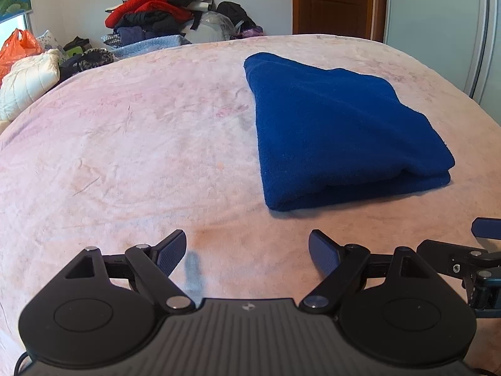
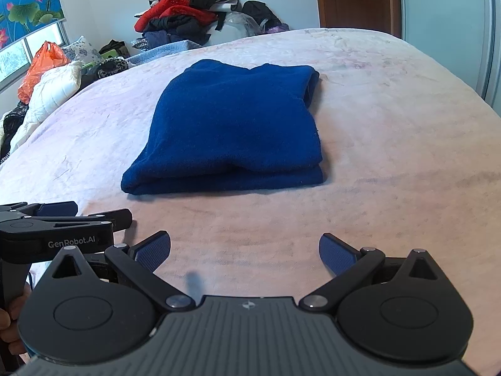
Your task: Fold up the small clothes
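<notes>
Blue folded garment (image 2: 231, 125) is lying mid-bed (image 2: 391, 144) — dead ahead of the right claw (image 2: 245, 255), nearer than the left claw (image 1: 247, 253) — both gaping wide, holding nothing.

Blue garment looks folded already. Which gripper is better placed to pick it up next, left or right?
Right, probably. The blue garment lies straight ahead of the open right gripper; from the left gripper, also open, it sits off to the right. Neither touches it.
</notes>
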A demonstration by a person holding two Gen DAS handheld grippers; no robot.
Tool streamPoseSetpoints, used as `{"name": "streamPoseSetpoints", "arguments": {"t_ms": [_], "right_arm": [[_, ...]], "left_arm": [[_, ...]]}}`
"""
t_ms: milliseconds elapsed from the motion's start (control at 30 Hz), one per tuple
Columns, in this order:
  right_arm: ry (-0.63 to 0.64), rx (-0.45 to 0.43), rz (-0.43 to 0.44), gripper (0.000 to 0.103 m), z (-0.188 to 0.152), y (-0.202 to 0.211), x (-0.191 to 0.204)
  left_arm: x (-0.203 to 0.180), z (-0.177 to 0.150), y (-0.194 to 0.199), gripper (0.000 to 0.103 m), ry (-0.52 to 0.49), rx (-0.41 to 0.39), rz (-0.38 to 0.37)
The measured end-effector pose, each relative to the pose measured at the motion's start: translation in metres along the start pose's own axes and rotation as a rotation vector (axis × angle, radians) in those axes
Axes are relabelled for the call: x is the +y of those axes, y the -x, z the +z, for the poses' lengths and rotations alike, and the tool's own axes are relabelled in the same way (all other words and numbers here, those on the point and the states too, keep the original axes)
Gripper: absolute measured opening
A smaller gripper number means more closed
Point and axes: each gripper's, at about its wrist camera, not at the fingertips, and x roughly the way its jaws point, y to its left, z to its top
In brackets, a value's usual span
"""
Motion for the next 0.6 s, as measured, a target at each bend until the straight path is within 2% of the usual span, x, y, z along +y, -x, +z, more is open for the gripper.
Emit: {"name": "streamPoseSetpoints", "arguments": {"t_ms": [600], "right_arm": [[-0.004, 0.005, 0.008, 0.103, -0.0015, -0.0019, -0.0001]], "left_arm": [[0.0020, -0.0008, -0.0024, 0.086, 0.011, 0.018, -0.002]]}}
